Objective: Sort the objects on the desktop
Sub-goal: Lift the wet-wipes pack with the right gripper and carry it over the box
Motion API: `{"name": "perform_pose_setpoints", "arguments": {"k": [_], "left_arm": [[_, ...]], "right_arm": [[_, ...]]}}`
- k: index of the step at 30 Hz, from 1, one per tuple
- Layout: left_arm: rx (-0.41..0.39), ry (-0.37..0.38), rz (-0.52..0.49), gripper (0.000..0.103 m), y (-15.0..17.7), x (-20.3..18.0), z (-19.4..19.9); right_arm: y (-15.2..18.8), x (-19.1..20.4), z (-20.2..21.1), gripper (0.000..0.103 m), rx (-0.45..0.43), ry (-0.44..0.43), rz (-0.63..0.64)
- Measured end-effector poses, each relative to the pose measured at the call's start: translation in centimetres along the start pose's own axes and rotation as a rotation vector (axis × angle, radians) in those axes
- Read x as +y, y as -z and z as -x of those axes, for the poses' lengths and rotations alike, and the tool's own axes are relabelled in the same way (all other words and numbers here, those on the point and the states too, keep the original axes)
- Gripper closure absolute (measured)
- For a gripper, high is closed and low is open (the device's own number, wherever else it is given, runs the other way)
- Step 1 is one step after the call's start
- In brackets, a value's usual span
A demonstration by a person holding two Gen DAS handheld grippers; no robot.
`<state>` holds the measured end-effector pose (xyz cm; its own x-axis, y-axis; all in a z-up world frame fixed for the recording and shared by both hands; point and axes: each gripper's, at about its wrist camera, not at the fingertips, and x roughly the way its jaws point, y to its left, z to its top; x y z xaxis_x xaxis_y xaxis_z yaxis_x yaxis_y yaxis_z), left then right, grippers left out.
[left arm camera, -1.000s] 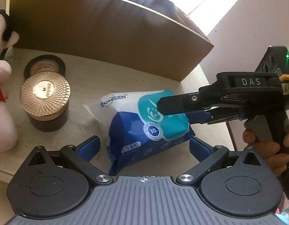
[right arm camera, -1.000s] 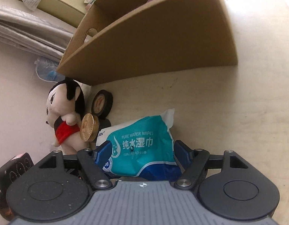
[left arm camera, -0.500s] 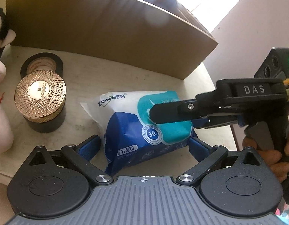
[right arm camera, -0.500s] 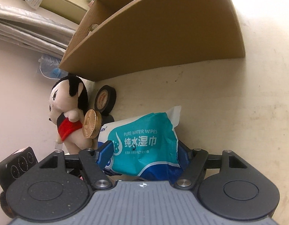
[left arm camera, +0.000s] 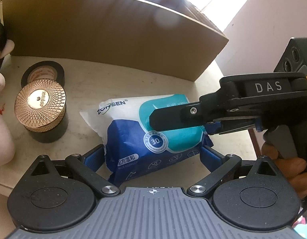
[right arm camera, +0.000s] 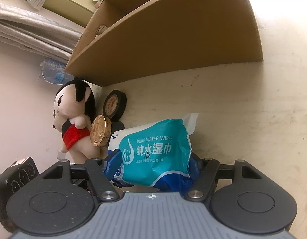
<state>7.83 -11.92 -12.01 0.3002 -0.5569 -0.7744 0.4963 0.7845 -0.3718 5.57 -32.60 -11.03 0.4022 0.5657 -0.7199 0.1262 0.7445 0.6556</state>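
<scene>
Wipes pack (left arm camera: 133, 127) "ZONSEN", "30" ("PURE WATER WIPES"), right tool (left arm camera: 179, 119) "DAS"

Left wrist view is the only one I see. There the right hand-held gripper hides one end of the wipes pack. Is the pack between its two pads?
Observer: Yes. In the right wrist view the wipes pack sits between the blue pads of the right hand-held gripper. Its jaws have just been closing, and both pads look pressed on it.
Operator: At my left edge I see only a bit of a soft toy. What is it?
Observer: A doll with black hair and a red garment, standing next to the gold-lidded jar.
Operator: Has the cardboard box any opening?
Observer: Yes, the cardboard box has a round grip hole in its left end.
</scene>
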Motion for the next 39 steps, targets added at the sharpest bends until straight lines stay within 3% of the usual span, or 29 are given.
{"name": "perform_pose_setpoints", "arguments": {"k": [13, 25, 39], "left_arm": [[-0.028, 0.0, -0.011, 0.004, -0.2, -0.2, 1.3], [-0.116, -0.025, -0.03, 0.004, -1.9, -1.1, 4.7], [-0.258, -0.041, -0.122, 0.004, -9.0, -2.3, 8.7]], "right_arm": [[0.2, 1.3, 0.9, 0.032, -0.015, 0.016, 0.013], [-0.9, 4.3, 2.9, 0.032, -0.04, -0.018, 0.031], [-6.7, 9.3, 7.3, 0.032, -0.173, -0.065, 0.088]]}}
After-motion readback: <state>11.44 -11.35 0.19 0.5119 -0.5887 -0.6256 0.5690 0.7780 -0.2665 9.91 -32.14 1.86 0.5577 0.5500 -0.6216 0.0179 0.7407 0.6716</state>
